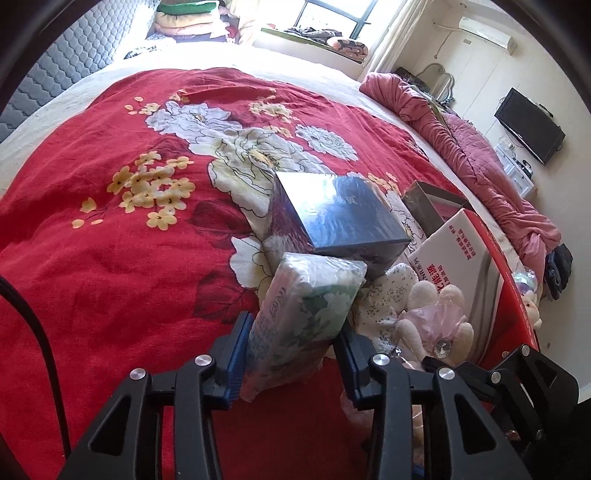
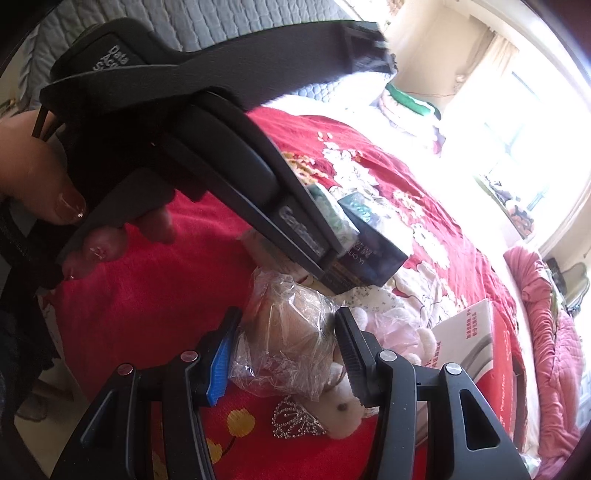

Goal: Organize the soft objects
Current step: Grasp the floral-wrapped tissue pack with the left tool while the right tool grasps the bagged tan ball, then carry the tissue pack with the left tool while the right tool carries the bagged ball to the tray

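A red floral bedspread [image 1: 122, 229] covers a bed in a sunlit bedroom with a window [image 1: 332, 18] beyond its far end. The left gripper [image 1: 291, 354] clamps a plastic-wrapped tissue pack [image 1: 306, 302], its long axis pointing away toward the dark blue box [image 1: 340, 218] it touches. The right gripper [image 2: 288, 350], just beside that box, squeezes a bagged plush toy [image 2: 291, 332].
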Tool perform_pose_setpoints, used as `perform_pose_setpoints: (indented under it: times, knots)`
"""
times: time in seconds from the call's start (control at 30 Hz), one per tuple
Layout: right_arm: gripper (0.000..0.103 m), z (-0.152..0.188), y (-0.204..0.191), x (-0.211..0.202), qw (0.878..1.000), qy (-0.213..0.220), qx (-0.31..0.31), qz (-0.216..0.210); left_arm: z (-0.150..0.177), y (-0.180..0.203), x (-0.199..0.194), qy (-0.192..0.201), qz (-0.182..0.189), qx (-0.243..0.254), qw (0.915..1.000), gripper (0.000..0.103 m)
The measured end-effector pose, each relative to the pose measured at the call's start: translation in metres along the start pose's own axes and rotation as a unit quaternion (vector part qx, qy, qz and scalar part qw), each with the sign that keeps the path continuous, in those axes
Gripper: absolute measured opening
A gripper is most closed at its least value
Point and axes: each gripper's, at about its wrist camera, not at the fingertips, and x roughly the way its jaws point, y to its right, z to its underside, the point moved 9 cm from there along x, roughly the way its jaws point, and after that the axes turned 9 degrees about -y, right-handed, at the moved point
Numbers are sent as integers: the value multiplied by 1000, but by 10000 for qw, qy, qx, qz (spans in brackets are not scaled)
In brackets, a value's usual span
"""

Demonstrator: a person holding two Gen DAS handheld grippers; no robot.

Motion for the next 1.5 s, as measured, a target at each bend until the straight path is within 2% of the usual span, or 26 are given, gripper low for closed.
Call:
perform_pose_setpoints:
  times: [0.3, 0.6, 0.73, 1.17, 1.5]
  knots:
    - [53, 4, 11, -21, 9987, 367, 329, -101, 4, -14, -39, 342, -338, -220, 9986, 42]
    - [53, 18, 25, -63, 9940, 761, 782, -107, 7, -1, -71, 519, -608, -266, 9964, 42]
    - [53, 25, 33, -83, 9916, 895, 932, -69, 9, 12, -79, 562, -617, -186, 9963, 42]
    - [53, 20, 63, -135, 9808, 1291, 1457, 90, 9, 62, -101, 701, -665, 192, 9951, 42]
    - [53, 42, 122, -170, 9638, 1496, 2177, 370, 7, 126, -96, 609, -547, 746, 9938, 42]
